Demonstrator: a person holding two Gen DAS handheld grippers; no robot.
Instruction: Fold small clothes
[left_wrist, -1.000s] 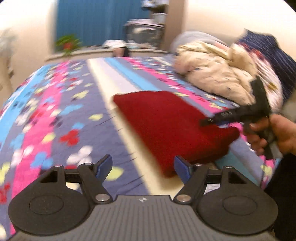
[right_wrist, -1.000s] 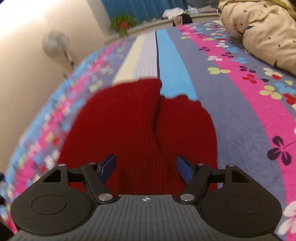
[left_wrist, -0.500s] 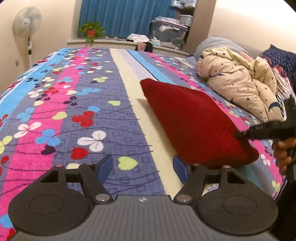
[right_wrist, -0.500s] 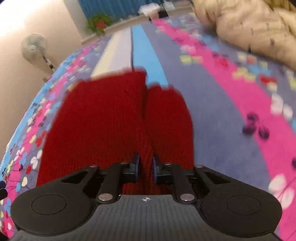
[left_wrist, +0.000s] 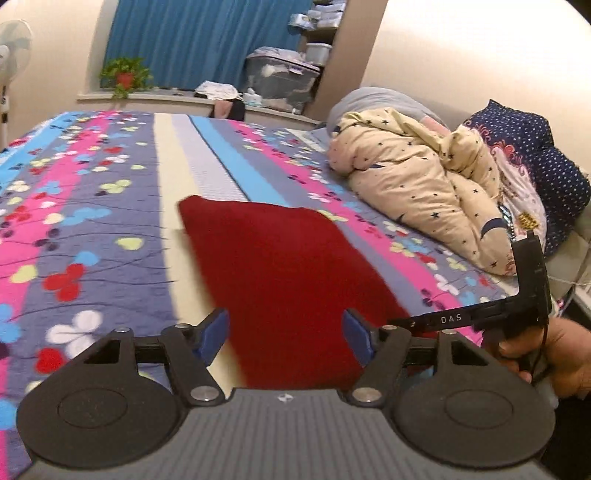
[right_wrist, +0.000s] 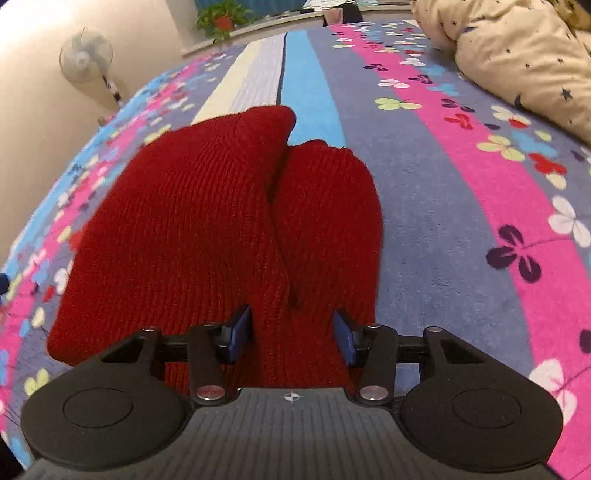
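1. The task's thing is a dark red knitted garment (right_wrist: 207, 229). It lies on the flowered bedspread (right_wrist: 461, 192), near the edge of the bed that is closest to the person.

2. In the right wrist view the garment shows two thick lobes with a deep crease between them. I judge that it is already folded at least once, because one layer lies over the other.

3. The right gripper (right_wrist: 291, 332) is partly open. Its blue pads (right_wrist: 240, 326) stand on both sides of a raised ridge of the knit, but a small gap is visible on each side, so it does not clamp the fabric. I think it stands there to take or to let go this near edge; which of the two I cannot tell.

4. The left gripper (left_wrist: 286, 332) is wide open and holds nothing. It is above the near end of the garment, and the red fabric shows between its fingers.

5. In the left wrist view the right hand (left_wrist: 554, 354) is at the side with its tool, close to the garment's right corner.

6. A crumpled cream blanket with stars (left_wrist: 424, 184) lies well apart, so the folding place is free.
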